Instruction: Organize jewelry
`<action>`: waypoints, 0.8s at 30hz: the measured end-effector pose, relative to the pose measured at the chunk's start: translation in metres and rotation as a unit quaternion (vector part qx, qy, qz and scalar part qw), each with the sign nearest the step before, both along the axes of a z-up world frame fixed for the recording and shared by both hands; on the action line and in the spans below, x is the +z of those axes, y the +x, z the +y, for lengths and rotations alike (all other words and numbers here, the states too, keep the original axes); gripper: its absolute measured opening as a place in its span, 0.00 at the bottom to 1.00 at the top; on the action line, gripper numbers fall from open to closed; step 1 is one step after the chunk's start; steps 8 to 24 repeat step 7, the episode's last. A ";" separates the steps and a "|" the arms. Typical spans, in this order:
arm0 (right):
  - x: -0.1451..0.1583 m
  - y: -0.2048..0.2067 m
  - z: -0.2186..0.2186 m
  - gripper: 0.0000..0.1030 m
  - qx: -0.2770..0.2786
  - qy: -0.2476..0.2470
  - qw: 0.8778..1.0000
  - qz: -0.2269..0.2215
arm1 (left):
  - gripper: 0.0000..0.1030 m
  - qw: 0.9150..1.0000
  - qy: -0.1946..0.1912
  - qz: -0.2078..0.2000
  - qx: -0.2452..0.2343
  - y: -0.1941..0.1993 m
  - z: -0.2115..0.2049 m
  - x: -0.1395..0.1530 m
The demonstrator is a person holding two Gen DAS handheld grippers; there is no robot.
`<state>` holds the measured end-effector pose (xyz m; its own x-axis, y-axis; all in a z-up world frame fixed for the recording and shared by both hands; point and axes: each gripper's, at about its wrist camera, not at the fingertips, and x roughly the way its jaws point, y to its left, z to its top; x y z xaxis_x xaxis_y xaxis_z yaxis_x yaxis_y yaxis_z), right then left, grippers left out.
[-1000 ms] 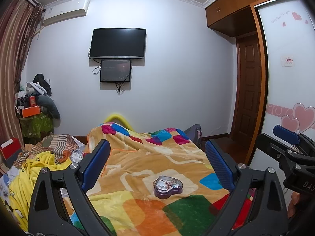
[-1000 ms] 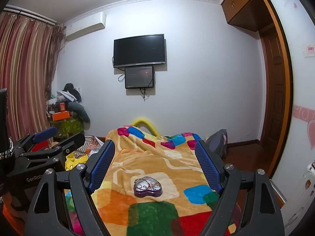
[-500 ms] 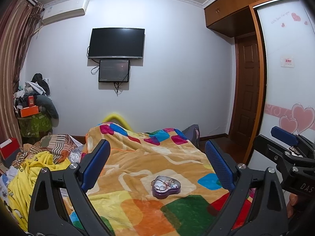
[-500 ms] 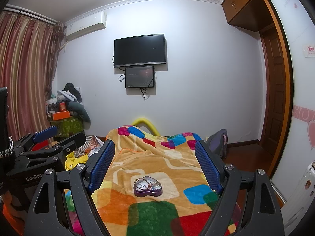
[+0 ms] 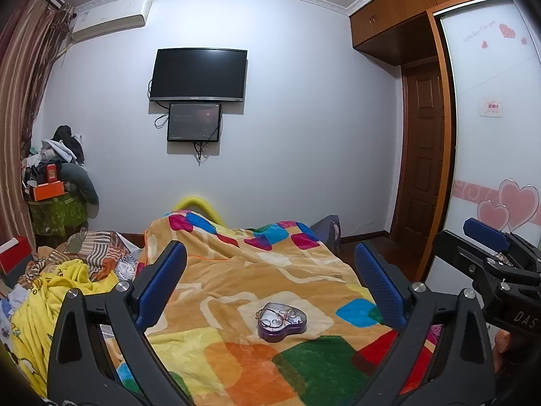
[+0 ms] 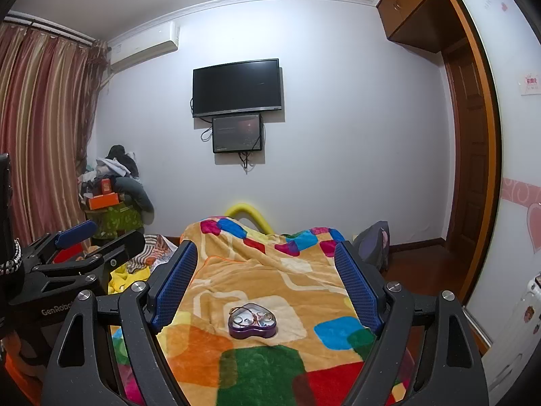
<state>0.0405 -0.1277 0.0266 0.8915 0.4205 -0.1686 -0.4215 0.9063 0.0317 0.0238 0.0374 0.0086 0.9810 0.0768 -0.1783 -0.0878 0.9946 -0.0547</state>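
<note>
While both grippers hang above it, one purple heart-shaped box [image 5: 282, 322] lies open on the patchwork blanket [image 5: 257, 277], on a pale patch between an orange square and a blue one. Inside the box [image 6: 252, 321] sit several small rings and what looks like one thin chain draped over its left rim, though the pieces are too small to count with certainty. One left gripper [image 5: 270, 282] is held with its two blue-padded fingers [image 5: 162, 282] spread wide, nothing between them, the box showing low in the gap. One right gripper [image 6: 263, 284] stands equally wide and empty, the box just below its centre. Each gripper shows at the edge of the other's view. Beyond the bed, two dark screens hang on the white wall, a large television [image 5: 198, 74] with a smaller monitor [image 5: 194, 121] directly under it. One air conditioner [image 6: 143, 47] sits high beside striped curtains [image 6: 44, 128].
</note>
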 end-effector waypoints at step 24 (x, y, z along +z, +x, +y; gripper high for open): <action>-0.001 0.001 -0.001 0.78 -0.001 0.001 1.000 0.004 | 0.98 1.000 -0.004 0.005 -0.002 0.003 0.001 -0.003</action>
